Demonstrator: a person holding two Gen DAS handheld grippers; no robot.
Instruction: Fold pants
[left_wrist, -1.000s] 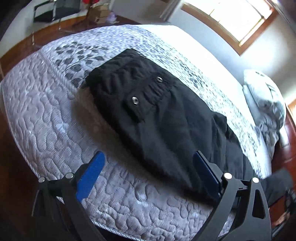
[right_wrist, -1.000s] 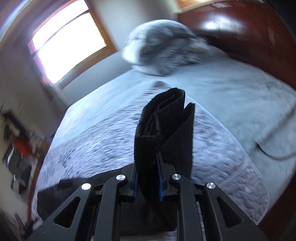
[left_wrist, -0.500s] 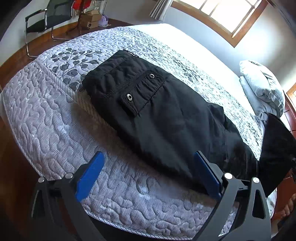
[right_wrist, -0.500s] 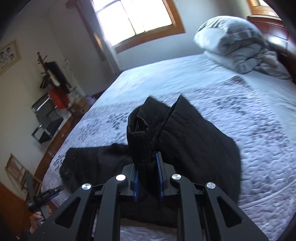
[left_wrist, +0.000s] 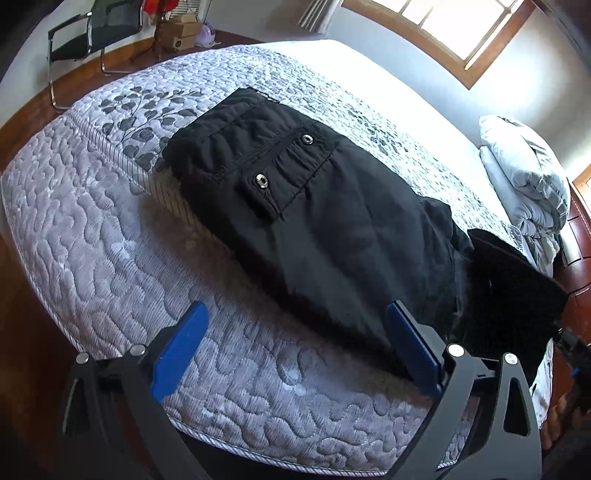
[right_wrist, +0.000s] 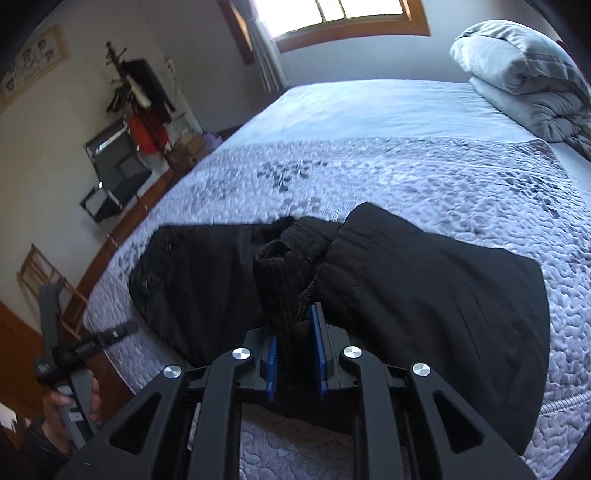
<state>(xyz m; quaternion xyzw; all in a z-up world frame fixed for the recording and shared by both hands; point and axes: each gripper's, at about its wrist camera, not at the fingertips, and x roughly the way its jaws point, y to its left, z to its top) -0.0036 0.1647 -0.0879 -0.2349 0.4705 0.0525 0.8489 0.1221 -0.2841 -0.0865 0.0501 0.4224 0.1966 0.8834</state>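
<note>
Right tool (right_wrist: 293, 352) clamps the pants (left_wrist: 314, 221) hem; left tool (left_wrist: 295, 347) gapes wide, empty, over the bed (left_wrist: 92, 229). Best carry toward ten o'clock, edges aligned with the waistband.

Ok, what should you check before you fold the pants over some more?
1. Right gripper shut on the pants: ok.
2. Leg end lifted off the bed: ok.
3. Left gripper open, holding nothing: ok.
4. Waist end flat on the bed: ok.
5. Both leg cuffs caught evenly between the fingers: cannot tell.
6. Fabric smooth: not ok, bunched near the grip.
</note>
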